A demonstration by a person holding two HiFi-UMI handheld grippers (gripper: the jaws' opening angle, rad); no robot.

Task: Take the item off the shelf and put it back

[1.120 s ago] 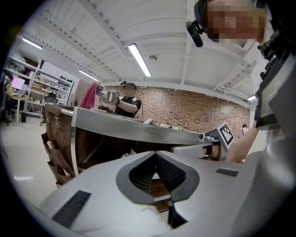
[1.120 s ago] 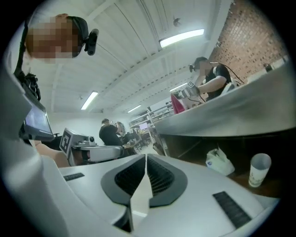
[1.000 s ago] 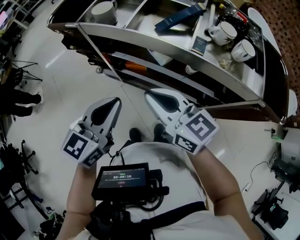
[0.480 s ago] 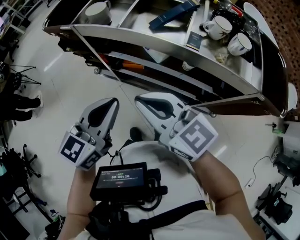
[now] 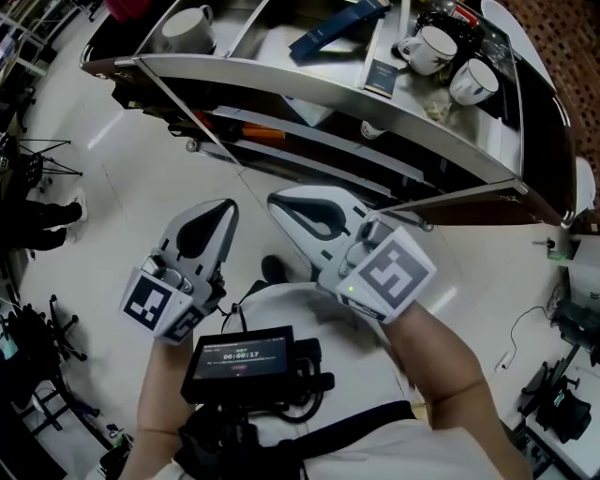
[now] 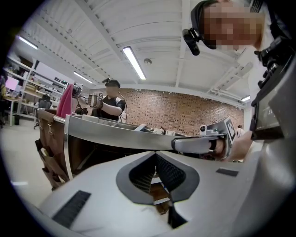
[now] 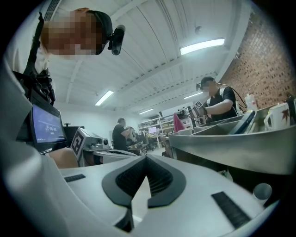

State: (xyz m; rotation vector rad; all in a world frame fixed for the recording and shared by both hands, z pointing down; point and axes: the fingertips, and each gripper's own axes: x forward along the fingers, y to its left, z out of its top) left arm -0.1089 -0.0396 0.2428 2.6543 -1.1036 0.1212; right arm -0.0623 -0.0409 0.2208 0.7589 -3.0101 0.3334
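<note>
While the left hand-held gripper [image 5: 225,206] and right hand-held gripper [image 5: 277,200] hang pressed together and empty short of the shelf [image 5: 319,94], the mugs [image 5: 427,49] and blue box [image 5: 333,28] sit on it, either awaiting fetching or already returned. Keeping level and clear of its rail seems wise.

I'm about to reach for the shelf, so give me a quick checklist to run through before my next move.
1. Right gripper empty: ok, shut on nothing.
2. Left gripper empty: ok, shut on nothing.
3. Jaws open for a grasp: not ok.
4. Blue box in view on the shelf: ok.
5. Grippers at the shelf: not ok, both short of it.
</note>
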